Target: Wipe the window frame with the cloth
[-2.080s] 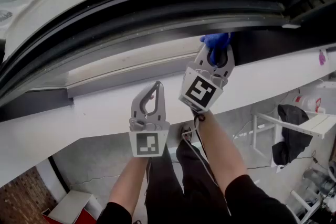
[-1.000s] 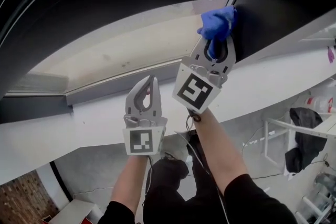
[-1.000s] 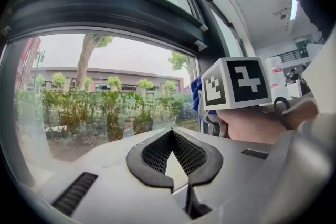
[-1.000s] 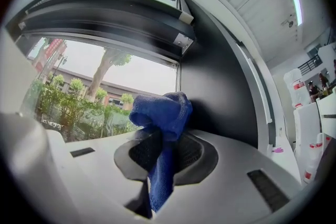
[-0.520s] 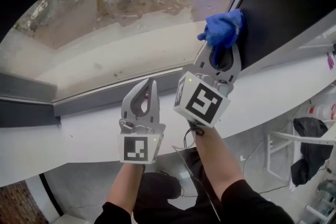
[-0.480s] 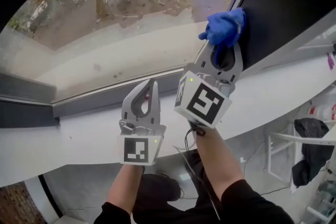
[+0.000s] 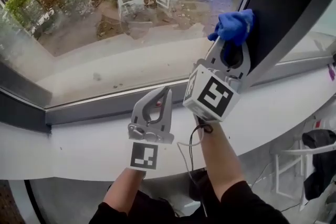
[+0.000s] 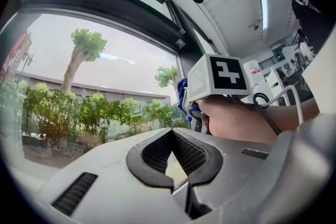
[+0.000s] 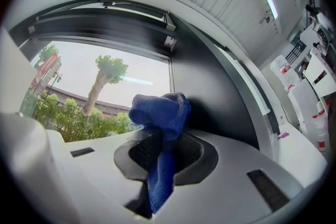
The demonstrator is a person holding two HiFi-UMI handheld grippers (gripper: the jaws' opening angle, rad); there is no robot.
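Right gripper (image 7: 230, 45) moved up window frame (image 7: 283, 2); cloth (image 7: 233, 26) clamped between fingers (image 7: 212, 55).

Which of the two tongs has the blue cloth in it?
The right tongs, shut on the blue cloth against the dark window frame. The left tongs are shut with nothing between them.

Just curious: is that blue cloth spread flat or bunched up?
Bunched up: the blue fabric cloth is a crumpled wad pinched in the right gripper, a tail hanging between its jaws.
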